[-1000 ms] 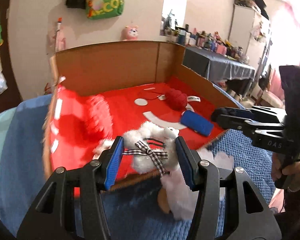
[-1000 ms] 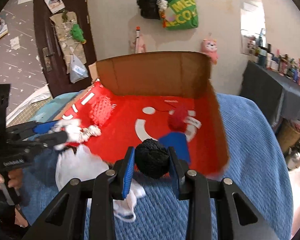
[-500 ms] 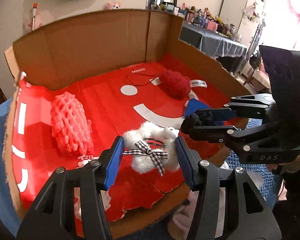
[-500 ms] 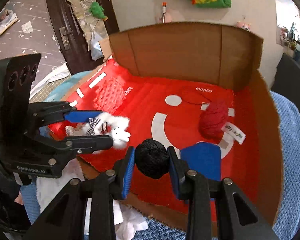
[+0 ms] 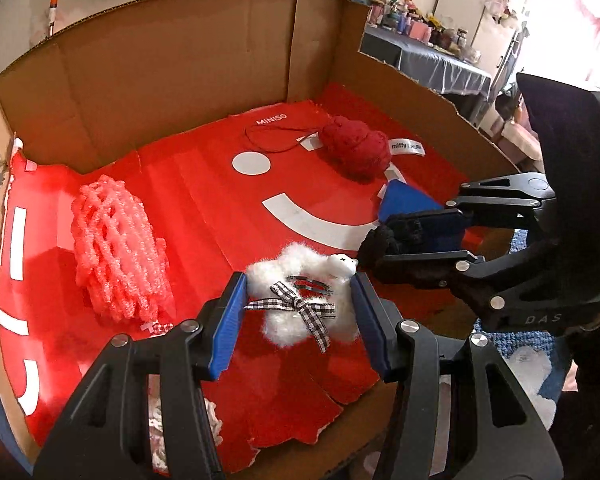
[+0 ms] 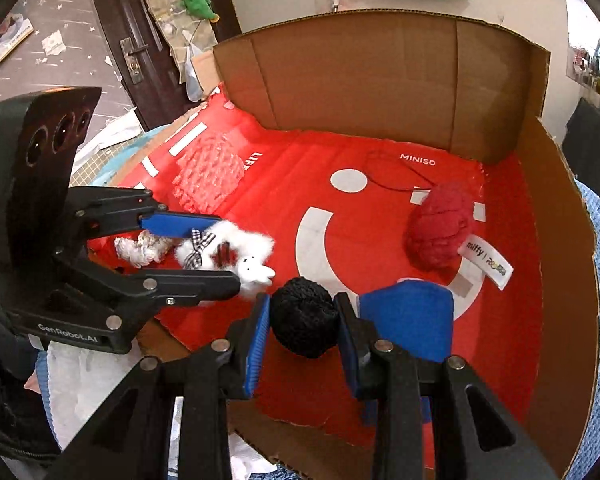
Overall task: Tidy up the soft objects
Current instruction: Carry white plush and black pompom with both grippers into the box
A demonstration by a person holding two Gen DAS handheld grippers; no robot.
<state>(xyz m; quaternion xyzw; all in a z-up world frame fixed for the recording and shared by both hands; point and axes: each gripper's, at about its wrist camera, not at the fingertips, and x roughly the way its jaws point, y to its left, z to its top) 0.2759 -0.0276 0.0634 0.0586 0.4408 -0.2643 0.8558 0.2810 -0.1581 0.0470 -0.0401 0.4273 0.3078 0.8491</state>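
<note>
My left gripper fingers clamp a fluffy white toy; my right gripper clamps black yarn over the cardboard box.

Between the blue rubbery pads of the matt black plastic left gripper: fluffy white plush toy with a woven checked ribbon bow. Left of that claw, pink foam netting, rough and open-meshed. Between the pads of the matt black plastic right gripper: coarse black yarn ball. Ahead and right of that claw, fuzzy red yarn bundle and smooth blue cloth piece. Underneath, glossy red printed paper floor; around, matt brown corrugated cardboard walls. Silvery metal rivets on both claws.
</note>
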